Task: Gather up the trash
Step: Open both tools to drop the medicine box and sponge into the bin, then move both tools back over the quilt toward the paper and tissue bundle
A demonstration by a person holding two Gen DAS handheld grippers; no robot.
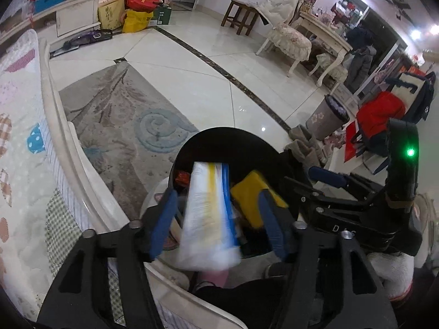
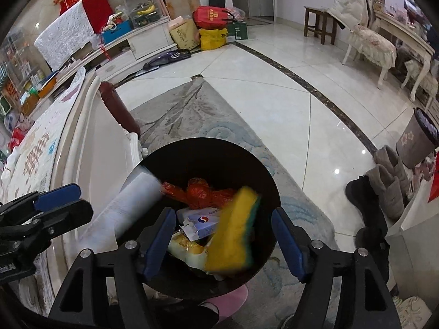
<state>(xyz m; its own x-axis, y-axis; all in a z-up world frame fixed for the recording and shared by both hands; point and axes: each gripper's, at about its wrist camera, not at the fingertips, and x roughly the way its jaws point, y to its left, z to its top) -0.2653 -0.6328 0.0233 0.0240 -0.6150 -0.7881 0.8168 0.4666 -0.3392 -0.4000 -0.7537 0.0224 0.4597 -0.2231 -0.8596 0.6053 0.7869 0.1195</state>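
While the left wrist view looks down its own fingers, the left gripper [image 1: 216, 224] stands with jaws spread wide and nothing clamped. One white plastic roll [image 1: 208, 219] with yellow and blue stripes lies between the blue pads [image 1: 164, 222], blurred and apparently loose; whether it touches either pad cannot be told. Its long axis runs forward into the black trash bin [image 1: 233, 142] directly below and ahead. The right gripper [image 1: 329, 178] shows at the right edge, beside the bin.

From the right wrist view, the right gripper [image 2: 223, 238] is likewise wide open and holds nothing. One yellow-and-green sponge [image 2: 233, 235] hangs blurred between its jaws, over the bin's mouth (judged released). Counted inside the bin: one roll, one sponge, one red crumpled wrapper [image 2: 203, 192], one small white-and-blue carton [image 2: 203, 219]. Each gripper sits over its own item; the next collection calls for both to leave the bin.
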